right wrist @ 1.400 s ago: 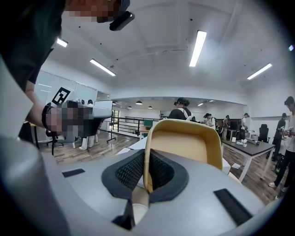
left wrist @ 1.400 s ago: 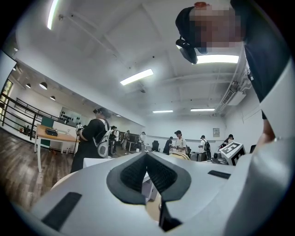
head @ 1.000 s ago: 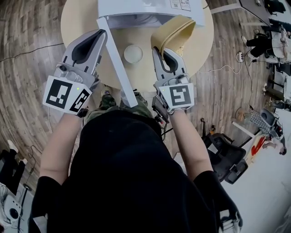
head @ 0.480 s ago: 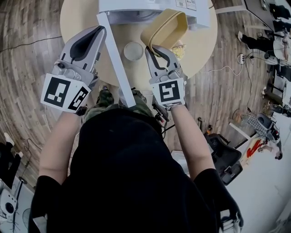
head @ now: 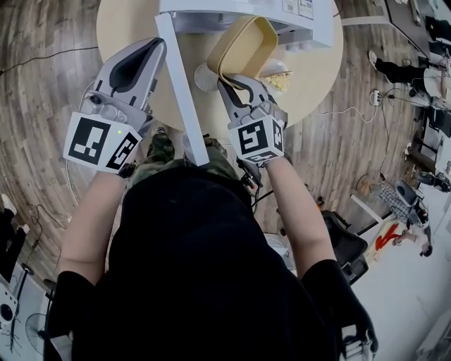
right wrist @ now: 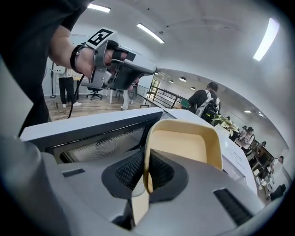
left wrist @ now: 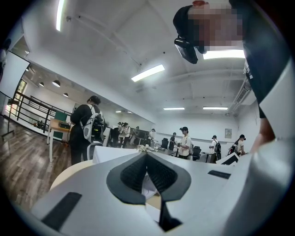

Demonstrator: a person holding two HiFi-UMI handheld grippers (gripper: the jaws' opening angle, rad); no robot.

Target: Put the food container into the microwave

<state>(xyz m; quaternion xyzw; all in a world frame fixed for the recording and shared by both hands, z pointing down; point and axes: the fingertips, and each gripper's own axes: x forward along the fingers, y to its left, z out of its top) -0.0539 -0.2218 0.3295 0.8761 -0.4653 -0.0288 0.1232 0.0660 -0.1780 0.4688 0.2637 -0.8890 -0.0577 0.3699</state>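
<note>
The yellow food container (head: pixel 246 42) (right wrist: pixel 184 143) hangs tilted on its side in front of the white microwave (head: pixel 303 17) (right wrist: pixel 92 133). My right gripper (head: pixel 227 79) (right wrist: pixel 146 173) is shut on the container's rim, with the rim pinched between the two pads. The microwave door (head: pixel 182 92) stands open and juts toward me between the two grippers. My left gripper (head: pixel 153 44) (left wrist: pixel 146 154) stays level to the left of the door. Its jaws meet at the tips with nothing between them.
The microwave stands on a round wooden table (head: pixel 310 77). A white disc (head: pixel 203 79) lies on the table under the container, and a pale crumpled thing (head: pixel 278 81) lies to its right. Office chairs (head: pixel 345 247) stand on the floor at right. People stand far off.
My right gripper has sunk, rolled and shifted left with the container, which now tilts more steeply in front of the microwave opening. The left gripper has stayed where it was.
</note>
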